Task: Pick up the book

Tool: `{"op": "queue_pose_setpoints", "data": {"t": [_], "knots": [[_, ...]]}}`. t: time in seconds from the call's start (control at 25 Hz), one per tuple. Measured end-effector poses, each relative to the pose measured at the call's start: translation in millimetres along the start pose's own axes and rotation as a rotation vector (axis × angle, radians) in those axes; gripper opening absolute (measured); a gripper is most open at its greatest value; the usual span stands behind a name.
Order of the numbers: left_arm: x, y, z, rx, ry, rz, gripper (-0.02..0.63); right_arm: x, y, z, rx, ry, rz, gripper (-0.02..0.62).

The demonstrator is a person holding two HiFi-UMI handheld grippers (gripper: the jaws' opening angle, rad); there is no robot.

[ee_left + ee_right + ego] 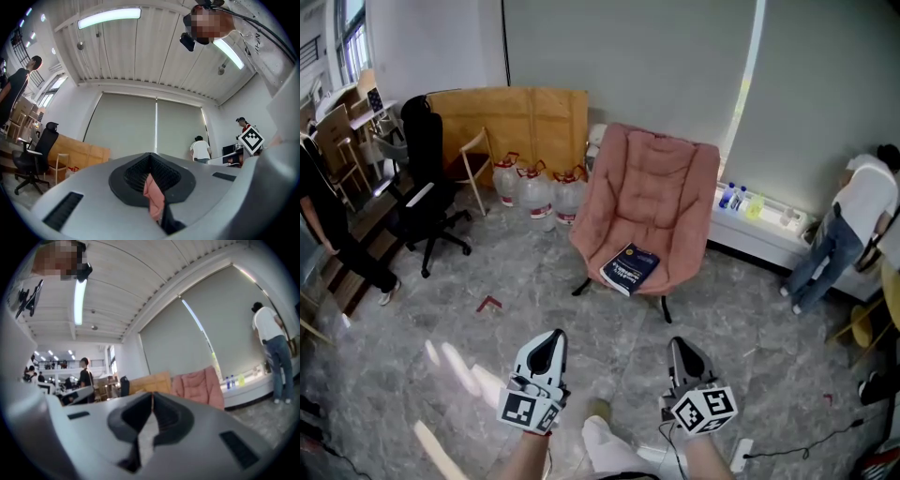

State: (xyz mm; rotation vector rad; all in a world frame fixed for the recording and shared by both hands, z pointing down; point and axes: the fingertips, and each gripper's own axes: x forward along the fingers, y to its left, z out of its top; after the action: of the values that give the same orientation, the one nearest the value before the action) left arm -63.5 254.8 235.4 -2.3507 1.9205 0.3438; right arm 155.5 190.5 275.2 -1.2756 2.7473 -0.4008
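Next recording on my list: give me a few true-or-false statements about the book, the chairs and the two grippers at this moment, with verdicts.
1. The book lies on the seat of the pink chair. True.
2. The right gripper holds the book. False: its jaws are together on nothing, and the book lies on the chair, apart from it.
3. Water jugs stand on the floor beside the pink chair. True.
4. The black office chair stands to the right of the pink chair in the head view. False: it stands to the left, beyond the jugs.
5. The left gripper is shut and empty. True.
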Motion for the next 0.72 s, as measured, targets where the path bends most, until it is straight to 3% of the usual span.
{"op": "queue_pose_setpoints", "data": {"t": [0.72], "knots": [[105,59,-33,-0.035,0.037,-0.034,0.008,107,-32,5,-0.005,0.026,-0.019,0.014]]}}
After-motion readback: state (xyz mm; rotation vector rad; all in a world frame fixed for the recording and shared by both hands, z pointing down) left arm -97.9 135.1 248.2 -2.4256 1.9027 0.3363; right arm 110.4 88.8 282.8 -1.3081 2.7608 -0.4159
